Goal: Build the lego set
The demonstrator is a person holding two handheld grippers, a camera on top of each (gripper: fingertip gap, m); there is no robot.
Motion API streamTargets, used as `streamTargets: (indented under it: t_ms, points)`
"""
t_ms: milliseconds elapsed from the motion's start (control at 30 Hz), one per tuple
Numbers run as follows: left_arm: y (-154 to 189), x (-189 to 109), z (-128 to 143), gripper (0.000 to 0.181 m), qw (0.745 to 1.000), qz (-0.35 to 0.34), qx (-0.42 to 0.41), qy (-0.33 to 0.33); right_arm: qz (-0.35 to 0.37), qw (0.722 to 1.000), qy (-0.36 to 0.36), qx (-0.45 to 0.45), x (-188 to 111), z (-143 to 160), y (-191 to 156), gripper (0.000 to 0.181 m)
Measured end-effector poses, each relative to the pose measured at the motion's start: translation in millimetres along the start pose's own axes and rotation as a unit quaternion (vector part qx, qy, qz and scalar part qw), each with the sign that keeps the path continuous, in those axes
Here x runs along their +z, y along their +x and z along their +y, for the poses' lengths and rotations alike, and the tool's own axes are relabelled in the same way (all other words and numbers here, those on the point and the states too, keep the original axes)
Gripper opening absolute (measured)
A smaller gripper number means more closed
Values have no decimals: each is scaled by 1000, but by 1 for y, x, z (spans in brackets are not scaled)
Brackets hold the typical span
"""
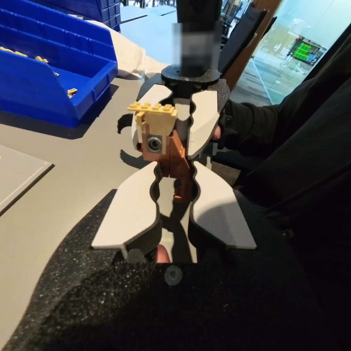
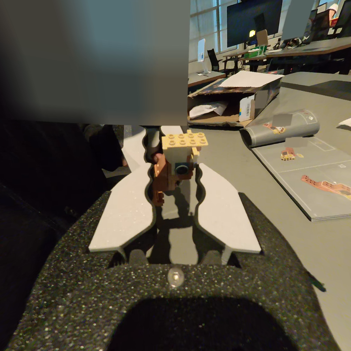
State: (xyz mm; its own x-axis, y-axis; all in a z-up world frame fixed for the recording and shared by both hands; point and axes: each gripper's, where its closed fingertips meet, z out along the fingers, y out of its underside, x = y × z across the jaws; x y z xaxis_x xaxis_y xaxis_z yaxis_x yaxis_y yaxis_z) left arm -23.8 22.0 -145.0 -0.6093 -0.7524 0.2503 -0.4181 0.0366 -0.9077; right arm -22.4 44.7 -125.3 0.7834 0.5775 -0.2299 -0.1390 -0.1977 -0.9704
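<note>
A small lego assembly (image 1: 157,121), brown below with a tan studded plate on top and a grey round piece on its side, hangs above the grey table (image 1: 76,171). My left gripper (image 1: 173,169) is shut on its brown lower part. My right gripper (image 2: 174,169) faces it from the opposite side and is shut on the same assembly (image 2: 178,152) around the grey round piece. In the left wrist view the right gripper's fingers (image 1: 204,121) flank the tan top. In the right wrist view the left gripper is mostly hidden behind a blurred patch.
Blue bins (image 1: 57,79) with yellow pieces stand at the far left. An open instruction booklet (image 2: 303,180) lies on the table to the right, its corner also showing in the left wrist view (image 1: 17,176). A torn cardboard box (image 2: 237,98) sits behind it. A person's dark sleeve (image 1: 266,123) is close by. The tips of both grippers are at nearly the same place.
</note>
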Motion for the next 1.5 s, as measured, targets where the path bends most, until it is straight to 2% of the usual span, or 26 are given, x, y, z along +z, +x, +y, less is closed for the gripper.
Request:
streamTargets:
  t_ms: [267, 433, 500, 633, 800, 900, 1000, 1067, 1167, 1200, 1267, 1300, 1500]
  points:
    - [4, 1, -4, 28, 1000, 2, 5, 0, -4, 999, 47, 22, -1, -9, -3, 34]
    - [2, 2, -2, 28, 1000, 4, -8, 0, 0, 999, 38, 32, -1, -5, 0, 35]
    - [1, 2, -2, 28, 999, 13, -29, 8, 2, 999, 33, 41, -1, -4, 3, 37]
    - [-4, 2, -2, 28, 997, 23, -66, 34, -4, 997, 42, 69, -3, -5, 3, 52]
    - [-9, -4, -7, 28, 988, 36, -119, 89, -1, 995, 47, 84, -6, -6, 2, 48]
    - [-14, -14, -14, 28, 975, 57, -163, 142, 8, 997, 29, 73, -3, -4, 1, 47]
    - [-16, -29, -26, 28, 948, 93, -205, 224, 21, 998, 17, 59, 2, -7, 0, 46]
    - [-17, -45, -37, 28, 917, 124, -230, 301, 27, 998, 16, 51, 5, -12, -2, 46]
    - [-19, -70, -47, 28, 857, 157, -257, 417, 37, 999, 12, 36, 11, -22, -9, 46]
    - [-20, -76, -47, 29, 840, 162, -262, 447, 44, 999, 7, 30, 14, -24, -11, 46]
    - [-18, -79, -43, 29, 822, 170, -270, 471, 53, 998, -3, 23, 19, -28, -14, 46]
    - [-15, -83, -45, 28, 817, 174, -260, 485, 55, 998, -3, 26, 22, -31, -16, 45]
    - [-4, -82, -48, 28, 847, 146, -188, 476, 63, 998, -23, 8, 38, -35, -23, 43]
